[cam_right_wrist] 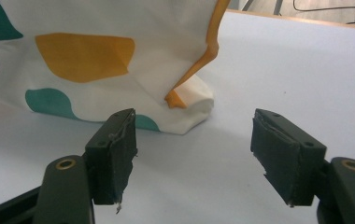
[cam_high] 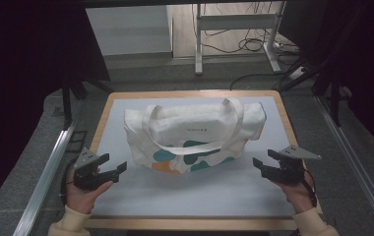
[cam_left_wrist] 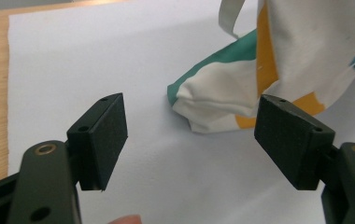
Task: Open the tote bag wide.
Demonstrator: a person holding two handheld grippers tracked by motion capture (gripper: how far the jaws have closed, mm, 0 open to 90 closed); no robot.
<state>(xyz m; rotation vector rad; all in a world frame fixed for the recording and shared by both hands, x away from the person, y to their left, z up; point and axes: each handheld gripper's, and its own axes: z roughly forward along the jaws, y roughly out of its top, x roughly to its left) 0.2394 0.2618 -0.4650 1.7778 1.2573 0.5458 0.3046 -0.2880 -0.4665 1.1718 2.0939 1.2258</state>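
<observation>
High view: your bag point(cam_high: 195, 130) lies flat mid-tabletop point(cam_high: 185, 196), handles up top, so both lower corners are free to take. Left tool point(cam_high: 110, 168) and right tool point(cam_high: 263, 161) flank it, each wide open, holding nothing, clear of the cloth. Each tool's jaws point inward at a corner, likely readying a two-sided pinch.

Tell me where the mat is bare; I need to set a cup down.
Free: the white mat between the cream tote bag and the near wooden edge, between the left gripper and right gripper. Crowded: the far half, under the bag.
</observation>
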